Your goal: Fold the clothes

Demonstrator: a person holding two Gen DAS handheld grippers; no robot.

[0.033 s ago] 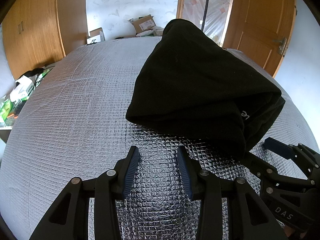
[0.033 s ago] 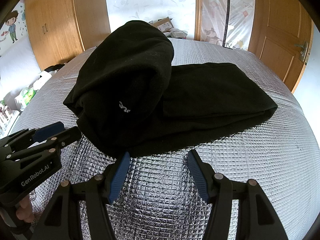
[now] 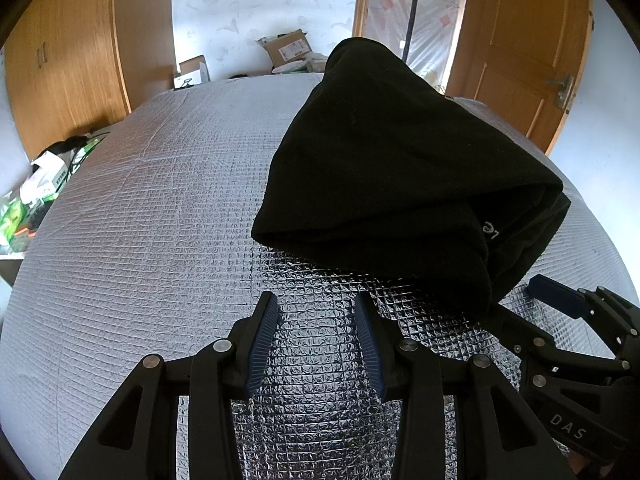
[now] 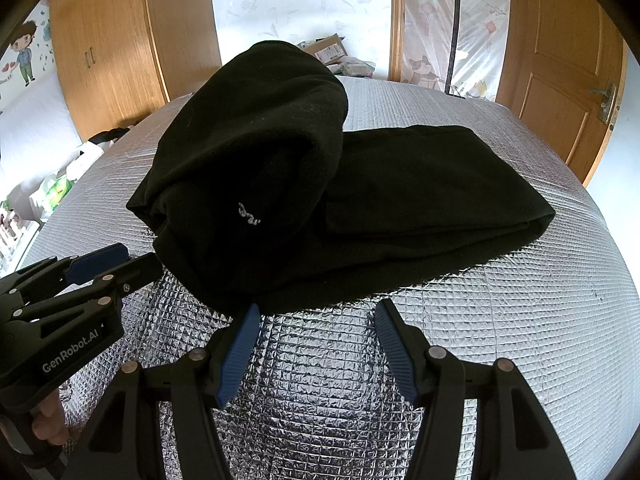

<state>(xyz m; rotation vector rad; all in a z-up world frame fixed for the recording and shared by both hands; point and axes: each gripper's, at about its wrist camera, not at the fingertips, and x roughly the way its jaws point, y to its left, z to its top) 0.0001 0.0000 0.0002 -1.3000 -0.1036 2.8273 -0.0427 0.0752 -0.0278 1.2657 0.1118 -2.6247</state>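
A silver quilted foil sheet [image 3: 152, 216] covers the whole work surface, its grid of small squares creased and shiny. Behind it stand wooden wardrobe doors [image 3: 72, 80] on the left and a wooden room door [image 4: 560, 80] with a metal lever handle [image 4: 604, 94] on the right. An open cardboard box [image 3: 288, 46] sits against the floral-patterned wall [image 3: 260, 8]. Plastic film hangs over a doorway [image 4: 452, 32]. Low on the left lies a heap of packages [image 3: 36, 188], possibly boxes and green bags. A cartoon figure sticker [image 4: 24, 58] decorates the left wall.
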